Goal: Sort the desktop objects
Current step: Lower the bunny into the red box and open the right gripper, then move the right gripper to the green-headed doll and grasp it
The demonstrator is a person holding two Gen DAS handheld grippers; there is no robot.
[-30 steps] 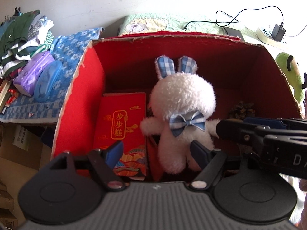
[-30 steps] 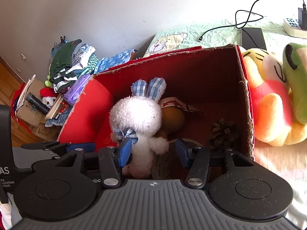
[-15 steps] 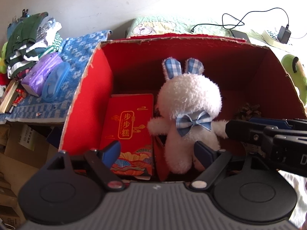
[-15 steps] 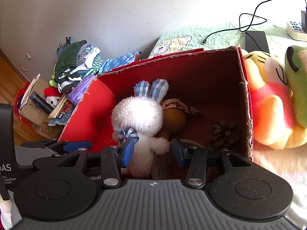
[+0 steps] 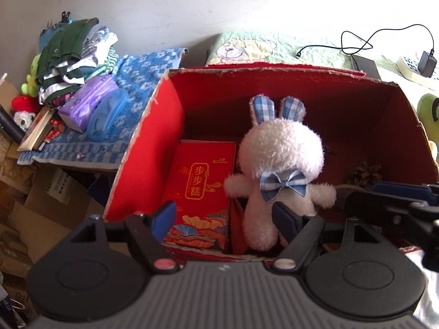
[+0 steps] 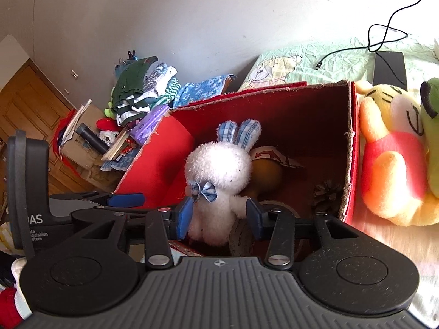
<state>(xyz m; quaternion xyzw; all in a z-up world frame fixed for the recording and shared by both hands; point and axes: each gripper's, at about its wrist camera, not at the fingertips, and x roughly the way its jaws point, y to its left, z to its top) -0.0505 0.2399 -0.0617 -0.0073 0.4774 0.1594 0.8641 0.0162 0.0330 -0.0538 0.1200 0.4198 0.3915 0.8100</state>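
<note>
1. A white plush rabbit [image 5: 279,159] with checked blue ears and a blue bow is standing upright inside an open red cardboard box [image 5: 164,148]; it is leaning near the middle of the box, facing the cameras.
2. A red gift packet [image 5: 203,189] with gold characters is lying flat just left of the rabbit, against the left wall of the box; a pine cone [image 5: 365,172] is sitting near the right wall.
3. In the right wrist view, a brown round object [image 6: 267,174] is resting behind the rabbit and a roll of tape [image 6: 244,235] is lying at its feet.
4. The left gripper [image 5: 223,216] is hovering at the near edge of the box with its jaws spread wide and gripping nothing.
5. The right gripper [image 6: 219,216] is hanging over the box with its jaws apart on either side of the rabbit's lower body; whether they are touching the plush is unclear.
6. A yellow bear plush [image 6: 392,164] in a red shirt is lying on the bed just right of the box; folded clothes [image 5: 71,54] are piled well to the left.
</note>
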